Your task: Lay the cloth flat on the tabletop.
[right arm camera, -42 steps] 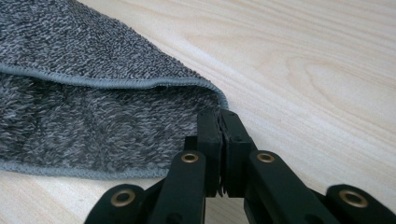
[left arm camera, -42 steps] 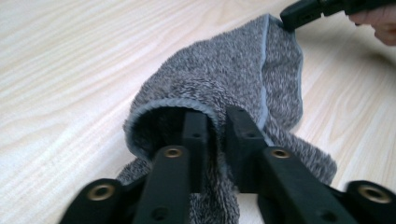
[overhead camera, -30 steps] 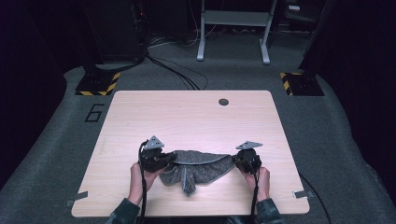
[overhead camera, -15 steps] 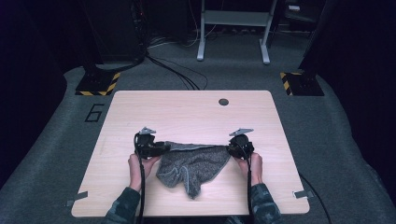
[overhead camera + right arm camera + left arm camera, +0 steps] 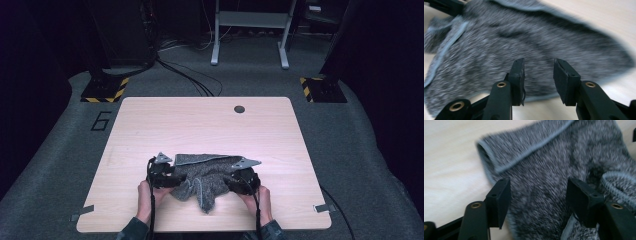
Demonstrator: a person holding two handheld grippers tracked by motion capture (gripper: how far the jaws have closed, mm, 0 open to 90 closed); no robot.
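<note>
Overhead, both hands flank the grey cloth (image 5: 202,180); close up, left gripper (image 5: 537,192) and right gripper (image 5: 537,68) gape.

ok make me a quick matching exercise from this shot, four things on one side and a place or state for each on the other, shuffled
Things:
1. left gripper
2. grey towel
3. round hole in the table
4. number 6

Places or states:
A. marked on the floor left of the table
B. jaws apart over the cloth's folded, hemmed edge
C. near the table's far edge, right of centre
D. crumpled on the near part of the table, between the two grippers

Pairs: 1-B, 2-D, 3-C, 4-A
</note>
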